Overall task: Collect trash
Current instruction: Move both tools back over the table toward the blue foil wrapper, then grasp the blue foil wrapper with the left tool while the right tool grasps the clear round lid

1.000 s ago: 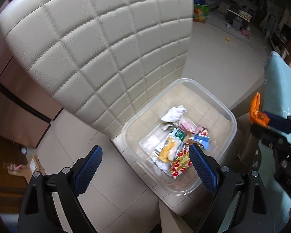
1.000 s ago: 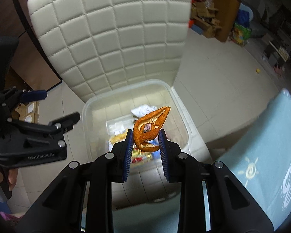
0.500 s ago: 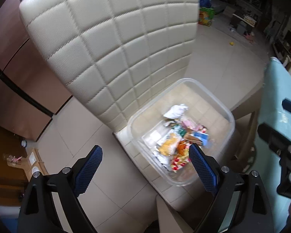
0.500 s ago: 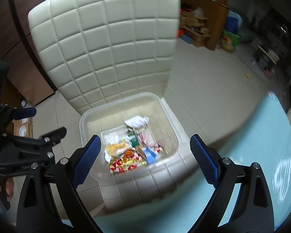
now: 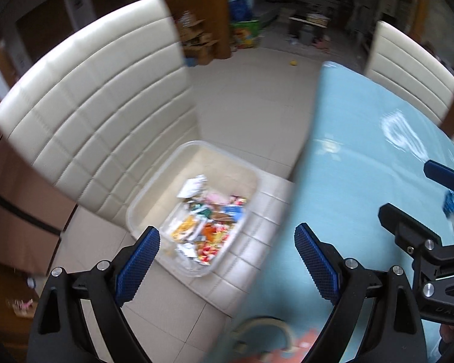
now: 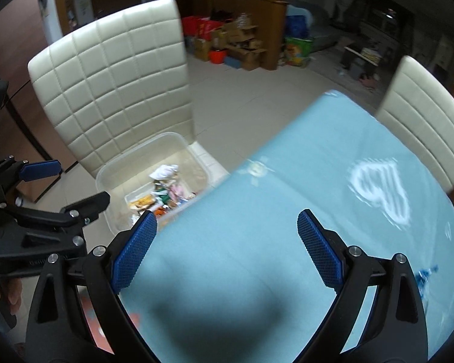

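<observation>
Both hand-held grippers empty over the bench

The left hand-held gripper [image 5: 227, 257] and right hand-held gripper [image 6: 227, 245] gape wide, grasping nothing; the trash [image 5: 207, 220] sits in a clear tub [image 5: 154, 192] on the chair [image 5: 100, 115] (one blurry blue scrap [image 6: 425, 273], perhaps a wrapper, lies on the bench [image 6: 287, 199]).
</observation>
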`<action>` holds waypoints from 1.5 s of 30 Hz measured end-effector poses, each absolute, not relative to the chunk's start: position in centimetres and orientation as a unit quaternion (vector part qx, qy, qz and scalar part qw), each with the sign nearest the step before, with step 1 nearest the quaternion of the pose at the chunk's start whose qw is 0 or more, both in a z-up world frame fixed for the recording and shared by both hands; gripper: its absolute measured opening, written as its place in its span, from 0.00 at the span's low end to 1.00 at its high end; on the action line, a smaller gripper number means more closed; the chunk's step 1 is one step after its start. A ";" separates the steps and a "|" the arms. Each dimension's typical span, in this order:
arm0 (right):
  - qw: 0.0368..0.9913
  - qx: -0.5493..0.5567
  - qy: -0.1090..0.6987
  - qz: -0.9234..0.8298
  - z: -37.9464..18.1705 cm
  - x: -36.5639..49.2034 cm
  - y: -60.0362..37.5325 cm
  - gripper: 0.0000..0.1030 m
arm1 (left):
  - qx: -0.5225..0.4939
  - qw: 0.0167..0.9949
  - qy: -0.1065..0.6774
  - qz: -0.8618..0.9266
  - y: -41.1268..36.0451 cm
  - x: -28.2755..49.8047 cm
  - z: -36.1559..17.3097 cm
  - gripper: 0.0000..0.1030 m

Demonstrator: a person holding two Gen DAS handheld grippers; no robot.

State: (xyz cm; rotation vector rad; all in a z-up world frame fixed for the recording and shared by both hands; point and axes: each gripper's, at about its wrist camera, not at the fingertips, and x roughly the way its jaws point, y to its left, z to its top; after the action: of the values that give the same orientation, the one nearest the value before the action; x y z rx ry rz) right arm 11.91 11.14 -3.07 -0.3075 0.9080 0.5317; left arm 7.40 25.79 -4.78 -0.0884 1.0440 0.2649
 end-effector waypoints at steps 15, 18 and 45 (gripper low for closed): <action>0.863 -0.085 0.488 0.095 -6.9 9.5 -11.3 0.91 | 0.042 0.859 0.510 -0.002 6.9 8.9 -5.4 0.86; 0.859 -0.070 0.503 0.061 -8.2 10.1 -15.7 0.91 | 0.058 0.856 0.512 -0.029 3.4 9.8 -5.6 0.86; 0.862 -0.048 0.504 0.031 -12.2 15.1 -22.2 0.83 | 0.122 0.826 0.538 -0.116 -7.3 18.4 -9.5 0.86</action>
State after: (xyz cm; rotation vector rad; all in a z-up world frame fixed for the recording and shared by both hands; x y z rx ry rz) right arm 15.06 -22.22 -12.21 -0.1008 1.0582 0.0643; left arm 18.38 -7.33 -9.51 0.2594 1.1431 -0.2454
